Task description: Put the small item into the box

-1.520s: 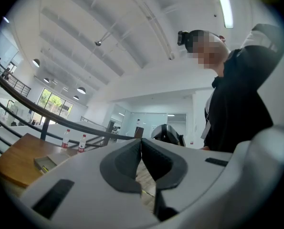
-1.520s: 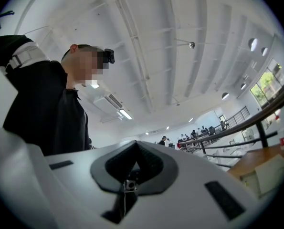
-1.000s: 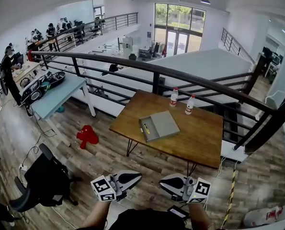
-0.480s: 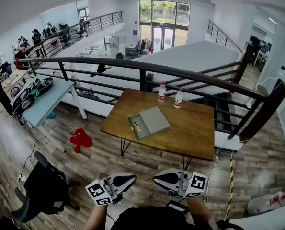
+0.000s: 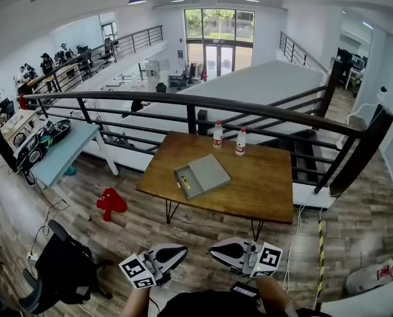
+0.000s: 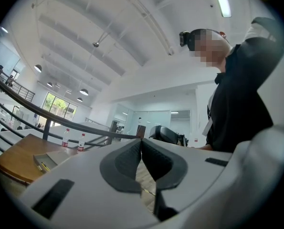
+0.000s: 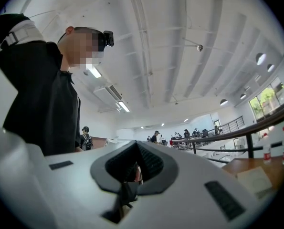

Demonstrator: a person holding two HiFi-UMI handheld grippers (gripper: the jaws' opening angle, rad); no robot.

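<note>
A flat grey box (image 5: 203,175) lies on the wooden table (image 5: 269,190) some way ahead of me. A small yellow item (image 5: 184,182) lies in its open left part. Both grippers hang near the bottom of the head view, well short of the table. My left gripper (image 5: 181,249) and right gripper (image 5: 213,247) point at each other, both shut with nothing between the jaws. In the left gripper view the box (image 6: 50,159) shows far off at the left with the yellow item (image 6: 45,166). In the right gripper view the box (image 7: 254,179) sits at the right edge.
Two water bottles (image 5: 216,135) (image 5: 240,141) stand at the table's far edge by a black railing (image 5: 249,108). A black office chair (image 5: 64,266) is at the lower left, a red object (image 5: 109,203) on the wood floor, and a light blue table (image 5: 64,152) further left.
The view has shifted: the table and box now sit a little further left and higher in the head view. Both grippers have sunk slightly in the frame and stay shut.
</note>
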